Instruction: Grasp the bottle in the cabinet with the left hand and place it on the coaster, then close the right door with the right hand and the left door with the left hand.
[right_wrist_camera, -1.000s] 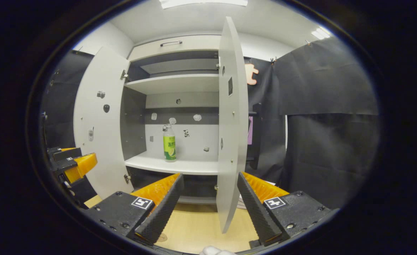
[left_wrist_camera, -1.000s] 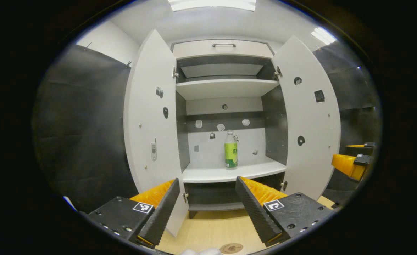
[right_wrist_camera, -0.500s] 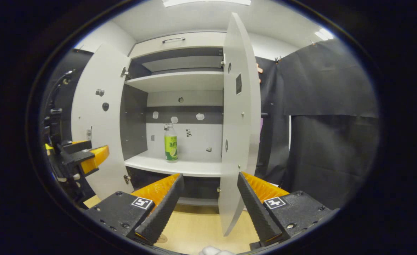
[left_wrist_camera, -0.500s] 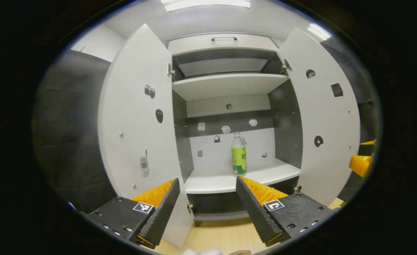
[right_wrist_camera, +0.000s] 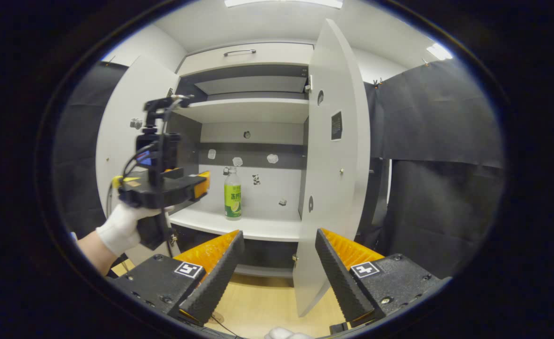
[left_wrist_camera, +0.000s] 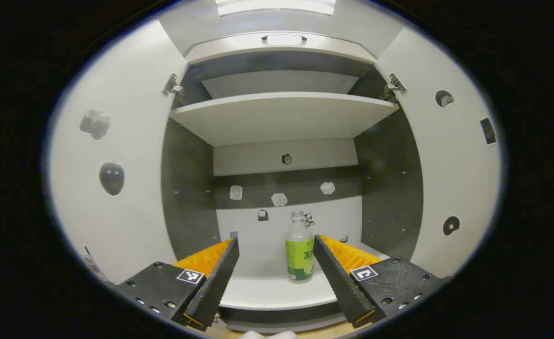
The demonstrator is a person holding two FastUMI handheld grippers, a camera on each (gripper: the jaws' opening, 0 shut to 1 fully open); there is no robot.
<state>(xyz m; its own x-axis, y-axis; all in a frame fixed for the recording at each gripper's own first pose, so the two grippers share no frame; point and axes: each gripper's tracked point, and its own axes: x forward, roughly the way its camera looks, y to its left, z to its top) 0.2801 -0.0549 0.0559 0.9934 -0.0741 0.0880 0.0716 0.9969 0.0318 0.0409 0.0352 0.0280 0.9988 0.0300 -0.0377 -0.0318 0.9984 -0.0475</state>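
Observation:
A clear bottle (left_wrist_camera: 299, 254) with a green label stands upright on the lower shelf (left_wrist_camera: 267, 289) of the white cabinet; it is also in the right gripper view (right_wrist_camera: 232, 194). My left gripper (left_wrist_camera: 277, 278) is open in front of that shelf, and the bottle sits beyond its fingertips, nearer the right finger, untouched. The right gripper view shows the left gripper (right_wrist_camera: 201, 184) held by a gloved hand (right_wrist_camera: 121, 228) at the cabinet's left side. My right gripper (right_wrist_camera: 277, 278) is open and empty, back from the cabinet. Both doors, the left door (left_wrist_camera: 112, 179) and the right door (right_wrist_camera: 336, 160), stand open.
An upper shelf (left_wrist_camera: 281, 115) runs above the bottle. Small stickers dot the back wall and door insides. The wooden table top (right_wrist_camera: 263, 306) lies below the cabinet, with part of a round coaster (right_wrist_camera: 215, 316) at the right gripper's left finger. Black cloth hangs to the right.
My left gripper has moved forward and up toward the cabinet, so the bottle and lower shelf now sit just beyond its fingertips. The right gripper has barely moved; both stay open.

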